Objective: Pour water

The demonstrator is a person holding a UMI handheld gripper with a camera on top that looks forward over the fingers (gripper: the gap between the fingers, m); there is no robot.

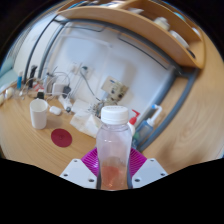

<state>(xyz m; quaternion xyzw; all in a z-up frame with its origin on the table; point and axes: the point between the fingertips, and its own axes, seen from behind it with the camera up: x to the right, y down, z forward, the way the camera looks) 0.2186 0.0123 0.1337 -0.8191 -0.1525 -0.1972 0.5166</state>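
Note:
A clear plastic bottle point(114, 140) with a white cap stands upright between my fingers, with a little pinkish liquid at its bottom. My gripper point(113, 172) is shut on the bottle, both magenta pads point(93, 160) pressing its lower sides. A white cup point(39, 113) stands on the wooden table point(25, 142) off to the left, beyond the fingers. A round dark red coaster point(62, 137) lies on the table between the cup and the bottle.
Cables and small devices point(60, 85) lie along the back of the table by the white wall. A wooden shelf point(140, 25) hangs overhead. A red object point(136, 120) sits just behind the bottle to the right.

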